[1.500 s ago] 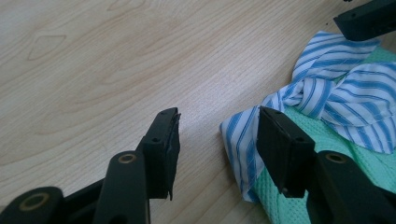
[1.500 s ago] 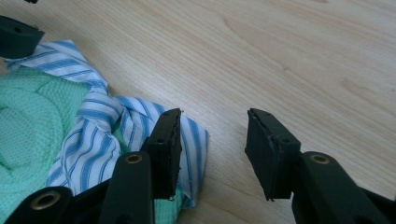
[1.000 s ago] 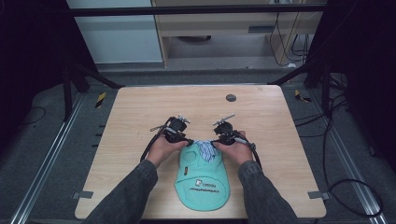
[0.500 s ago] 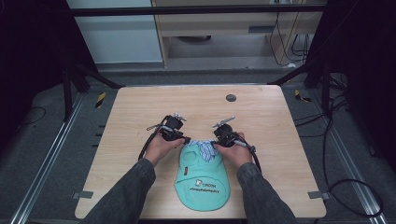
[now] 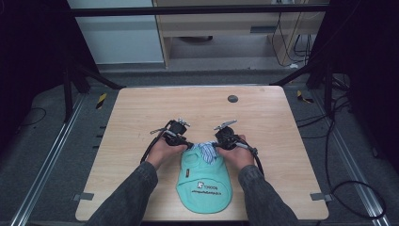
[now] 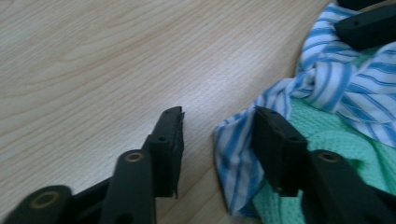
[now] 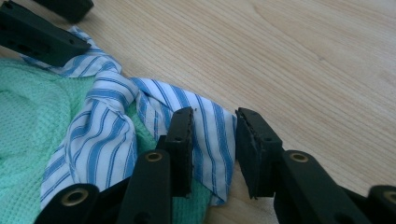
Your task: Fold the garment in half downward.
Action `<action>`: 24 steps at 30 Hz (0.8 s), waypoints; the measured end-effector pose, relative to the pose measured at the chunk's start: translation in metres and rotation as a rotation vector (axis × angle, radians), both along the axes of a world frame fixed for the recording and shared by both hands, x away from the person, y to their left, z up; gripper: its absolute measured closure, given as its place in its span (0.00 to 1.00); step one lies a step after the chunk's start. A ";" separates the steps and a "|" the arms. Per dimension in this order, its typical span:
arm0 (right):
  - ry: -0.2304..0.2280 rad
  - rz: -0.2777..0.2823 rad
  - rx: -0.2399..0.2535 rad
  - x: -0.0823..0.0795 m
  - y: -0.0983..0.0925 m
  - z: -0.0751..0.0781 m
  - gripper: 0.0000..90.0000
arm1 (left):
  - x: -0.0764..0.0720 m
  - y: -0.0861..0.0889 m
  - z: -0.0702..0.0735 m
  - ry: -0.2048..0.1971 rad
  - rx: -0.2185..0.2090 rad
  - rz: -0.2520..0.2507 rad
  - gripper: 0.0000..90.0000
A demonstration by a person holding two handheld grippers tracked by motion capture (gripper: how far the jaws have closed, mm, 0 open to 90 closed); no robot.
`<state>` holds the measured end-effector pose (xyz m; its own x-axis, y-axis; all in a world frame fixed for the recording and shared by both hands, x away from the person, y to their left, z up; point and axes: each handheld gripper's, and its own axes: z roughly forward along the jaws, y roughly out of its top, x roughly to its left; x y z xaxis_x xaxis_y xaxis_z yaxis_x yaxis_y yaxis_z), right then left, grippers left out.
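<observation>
**Spotter:** High view first — what do you count on the table?

**Operator:** One garment: a small mint-green vest with a blue-and-white striped collar, lying flat near my edge of the table, collar end pointing away from me. I count two grippers, one in each hand. My left gripper sits at the collar's left corner, my right gripper at its right corner.

**Spotter:** Are they pinching anything?

**Operator:** Not that I can see. In the left gripper view the jaws of the left gripper have just been closing but stand apart, one on bare wood, the other resting on the edge of the striped collar, whose corner lies in the gap. In the right gripper view the right gripper has also been closing, and a flap of the collar lies between its jaws, yet there is a visible gap on both sides.

**Spotter:** Anything else around?

**Operator:** One dark round spot on the table's far side, well apart from the vest. Off the table I see two yellow-and-black marks on the floor, one on each side, and loose cables to the right. Nothing stands between the grippers and the collar; the two hands and sleeves flank the vest on each side.
</observation>
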<state>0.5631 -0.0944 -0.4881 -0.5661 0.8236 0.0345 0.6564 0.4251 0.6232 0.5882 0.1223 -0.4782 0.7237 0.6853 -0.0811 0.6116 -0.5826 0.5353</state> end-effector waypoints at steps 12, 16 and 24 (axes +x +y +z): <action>0.030 0.070 -0.033 0.000 0.006 0.006 0.93 | -0.007 0.001 0.000 -0.001 -0.039 -0.043 0.94; -0.012 0.099 -0.023 -0.007 0.004 0.019 0.93 | -0.008 0.005 0.012 -0.034 -0.040 -0.063 0.95; -0.072 0.115 0.002 -0.025 -0.003 0.041 0.93 | -0.020 0.001 0.043 -0.108 -0.036 -0.103 0.95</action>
<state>0.5384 -0.0978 -0.4472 -0.6578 0.7531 -0.0077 0.5570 0.4933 0.6681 0.5683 0.1237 -0.4349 0.7961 0.6047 -0.0223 0.4872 -0.6186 0.6164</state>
